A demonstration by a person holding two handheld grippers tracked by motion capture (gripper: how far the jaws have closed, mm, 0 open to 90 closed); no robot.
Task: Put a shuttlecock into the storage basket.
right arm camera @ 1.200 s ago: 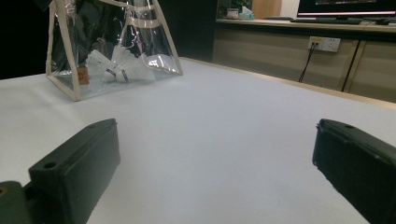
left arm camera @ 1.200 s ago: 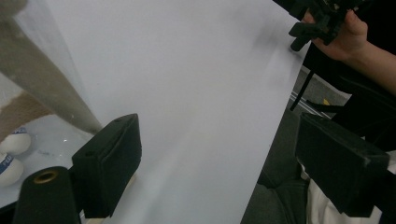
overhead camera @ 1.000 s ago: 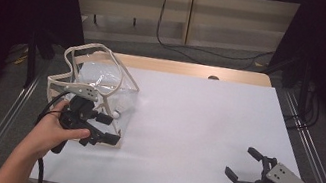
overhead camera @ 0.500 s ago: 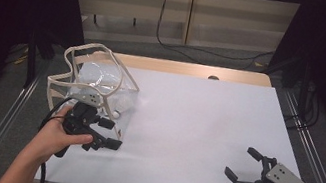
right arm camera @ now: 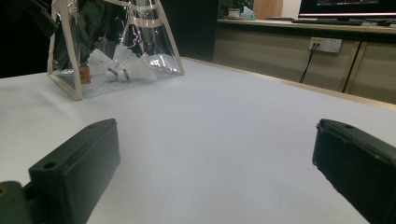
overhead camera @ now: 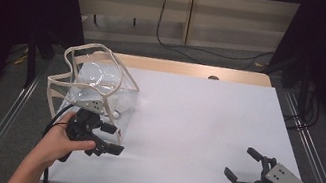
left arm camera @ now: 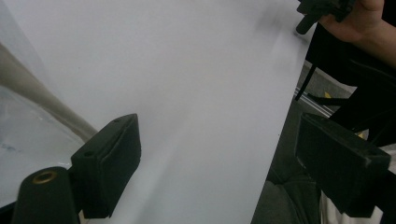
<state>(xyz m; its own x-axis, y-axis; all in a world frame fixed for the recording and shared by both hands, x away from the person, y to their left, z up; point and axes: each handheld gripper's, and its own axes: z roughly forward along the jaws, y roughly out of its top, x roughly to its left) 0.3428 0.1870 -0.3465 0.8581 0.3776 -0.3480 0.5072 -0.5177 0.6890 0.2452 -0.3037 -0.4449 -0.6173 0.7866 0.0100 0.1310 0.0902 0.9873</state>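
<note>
A clear plastic bag (overhead camera: pixel 96 82) with beige trim stands at the table's left side. In the right gripper view the bag (right arm camera: pixel 116 42) shows white shuttlecocks (right arm camera: pixel 123 69) lying inside it. My left gripper (overhead camera: pixel 113 139) is just in front of the bag's near corner, jaws open and empty, pointing right across the table. In the left gripper view my left gripper (left arm camera: pixel 215 158) has bare white table between its jaws, and the bag's beige trim (left arm camera: pixel 42 95) lies at the left. My right gripper (overhead camera: pixel 240 162) rests open and empty near the front right corner, seen as (right arm camera: pixel 215 163) aimed at the bag.
A white sheet covers the table (overhead camera: pixel 196 123), with a wooden strip (overhead camera: pixel 195 70) along the far edge. Metal rails (overhead camera: pixel 314 159) run along both sides. Cables (overhead camera: pixel 170 37) hang by the back wall. The person's other hand and gripper (left arm camera: pixel 327 11) appear far off in the left gripper view.
My left gripper has drawn back a little from the bag toward the table's near edge. The right gripper has stayed where it was.
</note>
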